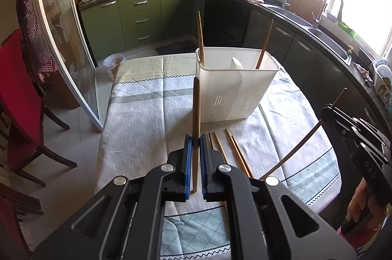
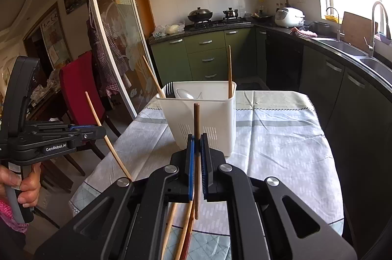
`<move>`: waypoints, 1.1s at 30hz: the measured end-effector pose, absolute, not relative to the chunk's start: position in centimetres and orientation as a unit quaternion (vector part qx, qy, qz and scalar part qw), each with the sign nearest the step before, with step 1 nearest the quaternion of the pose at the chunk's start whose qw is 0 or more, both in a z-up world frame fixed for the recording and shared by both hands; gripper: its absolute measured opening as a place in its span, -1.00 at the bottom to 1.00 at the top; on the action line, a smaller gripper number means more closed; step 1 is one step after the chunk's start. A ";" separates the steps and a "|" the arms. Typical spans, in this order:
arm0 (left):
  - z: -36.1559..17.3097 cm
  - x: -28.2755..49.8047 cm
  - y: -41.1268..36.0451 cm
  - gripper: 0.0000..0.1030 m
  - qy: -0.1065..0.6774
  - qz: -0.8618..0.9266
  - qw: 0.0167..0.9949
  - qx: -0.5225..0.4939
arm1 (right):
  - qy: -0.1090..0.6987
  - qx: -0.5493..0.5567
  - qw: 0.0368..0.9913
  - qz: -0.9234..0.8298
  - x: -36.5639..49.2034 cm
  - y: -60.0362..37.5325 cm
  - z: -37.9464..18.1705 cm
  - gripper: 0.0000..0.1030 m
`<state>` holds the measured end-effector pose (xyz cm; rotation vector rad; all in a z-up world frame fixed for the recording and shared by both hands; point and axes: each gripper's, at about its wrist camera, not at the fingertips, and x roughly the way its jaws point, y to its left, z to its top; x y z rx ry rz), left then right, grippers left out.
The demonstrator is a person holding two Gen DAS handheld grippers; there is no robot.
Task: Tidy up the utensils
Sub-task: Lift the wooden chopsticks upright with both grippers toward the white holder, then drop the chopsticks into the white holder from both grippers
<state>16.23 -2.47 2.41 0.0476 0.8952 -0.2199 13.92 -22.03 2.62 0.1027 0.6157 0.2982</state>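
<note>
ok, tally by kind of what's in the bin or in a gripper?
chopsticks: 4 (2 in the bin, at and; 1 in the left gripper; 1 in the right gripper)
spoon: 1, white, in bin
dark utensil: 1, in bin, kind unclear
Total: 6

We read "GenRobot.AI", white print, on black left gripper (image 2: 84, 128) body; "DAS" on black right gripper (image 1: 328, 110) body. Tablecloth print too blurred to read.
</note>
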 end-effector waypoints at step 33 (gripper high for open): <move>18.8 20.0 -7.4 -0.88 0.272 -0.134 0.953 0.019 | 0.156 0.052 0.978 0.132 21.0 -24.6 20.5 -0.89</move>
